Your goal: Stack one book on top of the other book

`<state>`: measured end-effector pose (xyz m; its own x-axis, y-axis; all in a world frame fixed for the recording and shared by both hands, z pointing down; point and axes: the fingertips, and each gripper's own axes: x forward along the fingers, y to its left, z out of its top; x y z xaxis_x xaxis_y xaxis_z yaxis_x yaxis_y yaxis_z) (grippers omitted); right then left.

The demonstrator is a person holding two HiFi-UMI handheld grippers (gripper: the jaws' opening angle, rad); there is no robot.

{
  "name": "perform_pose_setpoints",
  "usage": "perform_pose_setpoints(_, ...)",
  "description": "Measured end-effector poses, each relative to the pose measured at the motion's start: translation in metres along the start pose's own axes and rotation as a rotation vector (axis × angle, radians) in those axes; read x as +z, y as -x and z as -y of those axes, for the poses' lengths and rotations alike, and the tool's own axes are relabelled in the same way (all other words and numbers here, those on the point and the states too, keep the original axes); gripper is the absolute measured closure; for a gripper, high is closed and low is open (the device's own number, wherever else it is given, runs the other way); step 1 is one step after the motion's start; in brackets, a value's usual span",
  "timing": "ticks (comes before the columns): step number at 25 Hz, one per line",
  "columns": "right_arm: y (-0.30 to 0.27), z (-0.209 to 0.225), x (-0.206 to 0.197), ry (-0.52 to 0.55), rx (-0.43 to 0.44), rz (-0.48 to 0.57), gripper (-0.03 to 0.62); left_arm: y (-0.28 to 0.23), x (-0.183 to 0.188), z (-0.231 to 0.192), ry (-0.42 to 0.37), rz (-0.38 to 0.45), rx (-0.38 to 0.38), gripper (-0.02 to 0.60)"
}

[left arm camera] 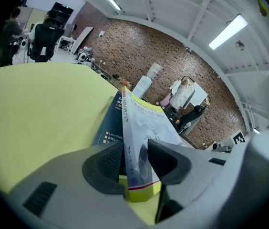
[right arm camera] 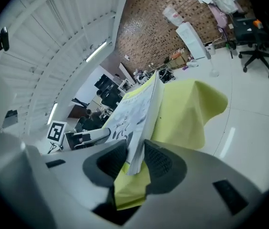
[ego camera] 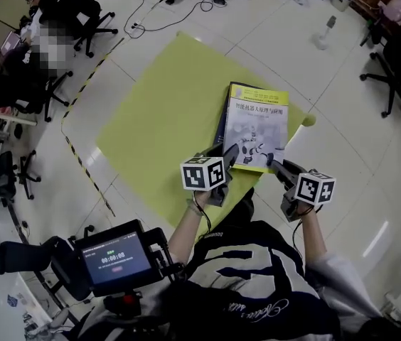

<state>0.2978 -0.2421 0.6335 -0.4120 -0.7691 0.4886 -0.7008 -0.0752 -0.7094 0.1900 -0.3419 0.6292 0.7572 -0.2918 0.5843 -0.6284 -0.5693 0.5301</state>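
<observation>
A white-and-yellow book [ego camera: 257, 123] lies over a dark blue book [ego camera: 221, 125] on a yellow-green cloth [ego camera: 165, 119]. Only the blue book's left margin shows. My left gripper [ego camera: 229, 155] is at the top book's near left corner and my right gripper [ego camera: 276, 166] at its near right corner. In the left gripper view the top book [left arm camera: 144, 123] stands thick between the jaws of the left gripper [left arm camera: 137, 163], pads against it, above the blue book [left arm camera: 109, 124]. In the right gripper view the right gripper [right arm camera: 135, 161] pinches the book's [right arm camera: 139, 111] corner, with a fold of cloth [right arm camera: 187, 113] beneath.
The cloth covers a low table whose right corner [ego camera: 307, 119] drops off close beside the books. Office chairs [ego camera: 392, 69] stand at right, and cables [ego camera: 172, 9] trail on the floor behind. A person sits at desks [ego camera: 51, 45] far left. A camera rig with a screen [ego camera: 115, 258] is near my body.
</observation>
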Motion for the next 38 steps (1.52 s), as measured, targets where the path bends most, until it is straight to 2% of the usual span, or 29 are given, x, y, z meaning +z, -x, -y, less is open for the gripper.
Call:
perform_pose_setpoints(2,0.001,0.004,-0.010,0.019,-0.040,0.016,0.477,0.007,-0.010,-0.005,-0.011,-0.001,0.044,0.433)
perform_pose_setpoints(5,0.008,-0.004,-0.001,0.017,-0.075,0.025,0.470,0.024,-0.004,-0.010,-0.019,-0.019,0.106,0.433)
perform_pose_setpoints(9,0.024,-0.021,-0.014,-0.004,-0.058,0.039,0.470,0.058,-0.019,-0.008,0.056,-0.005,0.097,0.433)
perform_pose_setpoints(14,0.054,-0.051,-0.039,0.000,-0.011,0.059,0.470,0.105,-0.040,0.021,0.098,0.075,0.066,0.434)
perform_pose_setpoints(20,0.091,-0.107,-0.069,0.052,0.082,0.098,0.471,0.163,-0.069,0.067,0.121,0.181,0.036,0.434)
perform_pose_setpoints(28,0.118,-0.167,-0.121,0.096,0.190,0.085,0.474,0.218,-0.118,0.096,0.111,0.201,0.050,0.448)
perform_pose_setpoints(34,0.121,-0.193,-0.152,0.106,0.209,0.065,0.525,0.242,-0.131,0.097,0.089,0.198,0.058,0.471)
perform_pose_setpoints(38,0.120,-0.215,-0.169,0.106,0.199,0.076,0.605,0.272,-0.132,0.100,0.049,0.213,0.056,0.530)
